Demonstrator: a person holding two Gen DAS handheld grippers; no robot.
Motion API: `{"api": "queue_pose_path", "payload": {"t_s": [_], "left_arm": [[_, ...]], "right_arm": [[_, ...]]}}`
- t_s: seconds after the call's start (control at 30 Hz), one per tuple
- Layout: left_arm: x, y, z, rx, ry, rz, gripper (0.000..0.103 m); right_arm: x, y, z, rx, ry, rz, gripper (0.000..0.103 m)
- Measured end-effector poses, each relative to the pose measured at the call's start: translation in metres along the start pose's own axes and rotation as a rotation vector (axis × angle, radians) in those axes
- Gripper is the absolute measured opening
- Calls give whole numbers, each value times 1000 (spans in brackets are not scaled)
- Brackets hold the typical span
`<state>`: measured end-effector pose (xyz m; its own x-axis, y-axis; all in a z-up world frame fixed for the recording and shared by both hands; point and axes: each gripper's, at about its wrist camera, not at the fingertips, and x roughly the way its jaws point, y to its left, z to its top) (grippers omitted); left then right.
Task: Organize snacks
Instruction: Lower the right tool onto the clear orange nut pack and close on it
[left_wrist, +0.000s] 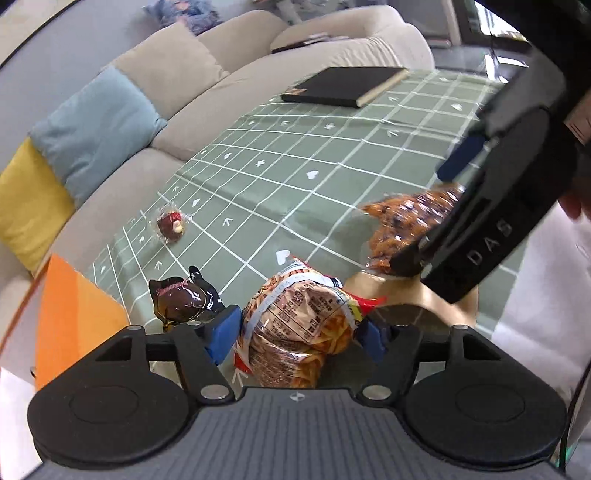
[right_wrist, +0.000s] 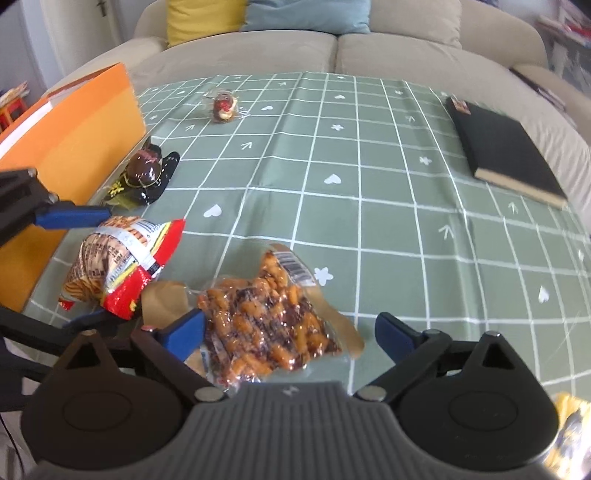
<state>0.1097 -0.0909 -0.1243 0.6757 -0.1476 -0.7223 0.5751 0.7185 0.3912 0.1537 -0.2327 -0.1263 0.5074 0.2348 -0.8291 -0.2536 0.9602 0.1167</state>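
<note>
A red and white bag of crackers (left_wrist: 295, 325) stands between the blue pads of my left gripper (left_wrist: 299, 334), whose jaws stand wide and do not press it. The right wrist view shows that bag (right_wrist: 110, 266) at the left, with the left gripper's fingers (right_wrist: 70, 216) above and below it. A clear bag of orange and brown snacks (right_wrist: 258, 325) lies on a tan tray (right_wrist: 162, 299) between the wide jaws of my right gripper (right_wrist: 288, 330); only the left pad is near it. From the left wrist, the right gripper (left_wrist: 432, 210) hovers over that bag (left_wrist: 399, 221).
A dark wrapped snack (right_wrist: 146, 173) lies beside an orange box (right_wrist: 85, 147) at the table's left. A small clear-wrapped sweet (right_wrist: 223, 105) sits farther back. A black book (right_wrist: 506, 147) rests at the far right of the green checked cloth (right_wrist: 369, 221). A beige sofa (right_wrist: 332, 48) stands behind.
</note>
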Motion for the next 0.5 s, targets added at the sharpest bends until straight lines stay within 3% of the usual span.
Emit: {"api": "queue_pose_path", "payload": {"t_s": [0.1, 0.17, 0.3, 0.4, 0.5], "left_arm": [[3, 2, -2, -36, -17, 10, 65], [4, 2, -3, -61, -21, 14, 63], [1, 4, -2, -109, -22, 2, 58], [-2, 7, -2, -152, -18, -8, 55], [-6, 12, -3, -201, -21, -19, 54]], "right_arm": [[2, 2, -1, 13, -8, -2, 95], [1, 4, -1, 6, -18, 1, 92], [-3, 9, -1, -24, -38, 30, 67], [-5, 16, -1, -42, -40, 46, 54], [-5, 17, -1, -26, -34, 42, 53]]}}
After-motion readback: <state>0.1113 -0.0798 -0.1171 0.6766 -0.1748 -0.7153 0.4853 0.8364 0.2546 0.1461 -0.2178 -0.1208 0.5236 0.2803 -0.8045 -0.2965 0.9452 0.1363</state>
